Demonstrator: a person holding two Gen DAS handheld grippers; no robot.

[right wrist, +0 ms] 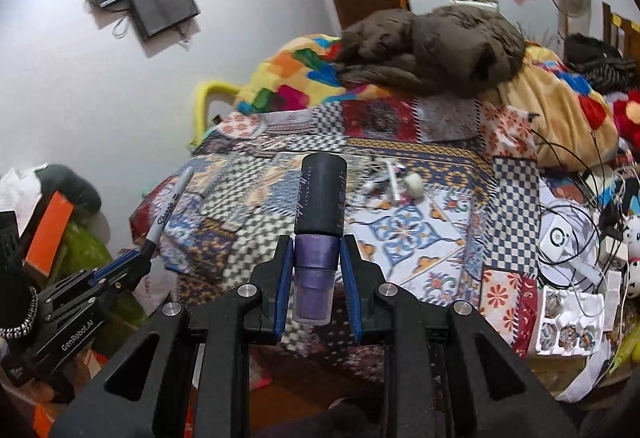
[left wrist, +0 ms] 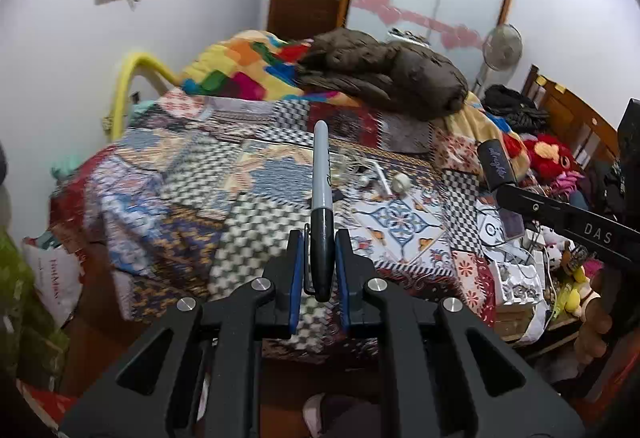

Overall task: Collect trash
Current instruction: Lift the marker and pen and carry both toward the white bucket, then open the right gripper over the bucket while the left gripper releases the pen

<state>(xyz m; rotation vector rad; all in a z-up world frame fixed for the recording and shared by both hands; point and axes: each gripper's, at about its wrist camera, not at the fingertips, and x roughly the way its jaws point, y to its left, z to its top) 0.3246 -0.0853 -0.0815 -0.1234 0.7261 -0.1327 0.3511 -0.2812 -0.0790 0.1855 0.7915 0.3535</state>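
The left gripper (left wrist: 320,266) sits at the bottom centre of the left wrist view, its 2 blue-padded jaws closed to a narrow gap and clamped on the black cap end of a marker (left wrist: 322,194). The marker's long axis runs straight up the frame, its grey barrel pointing away from the camera over the bed (left wrist: 168,198), with the capped end low between the pads. In the right wrist view the same marker (right wrist: 170,204) shows at the left edge, slanting up and to the right out of the left gripper (right wrist: 138,264). The right gripper (right wrist: 316,278) fills the bottom centre of its own view, jaws a little wider apart and pressed on the purple lower part of a bottle (right wrist: 318,234). The bottle stands upright in the frame, black capped end pointing up and away from the camera, clear purple base nearest the lens. From the left wrist view the bottle (left wrist: 494,166) appears at the right edge, tilted up and to the left from the right gripper (left wrist: 516,194). Beyond both grippers, in the middle of each frame, a small white roll (right wrist: 414,184) and pale scraps (right wrist: 390,178) lie on the patchwork bedspread. A brown coat (right wrist: 432,50) is heaped at the far end of the bed.
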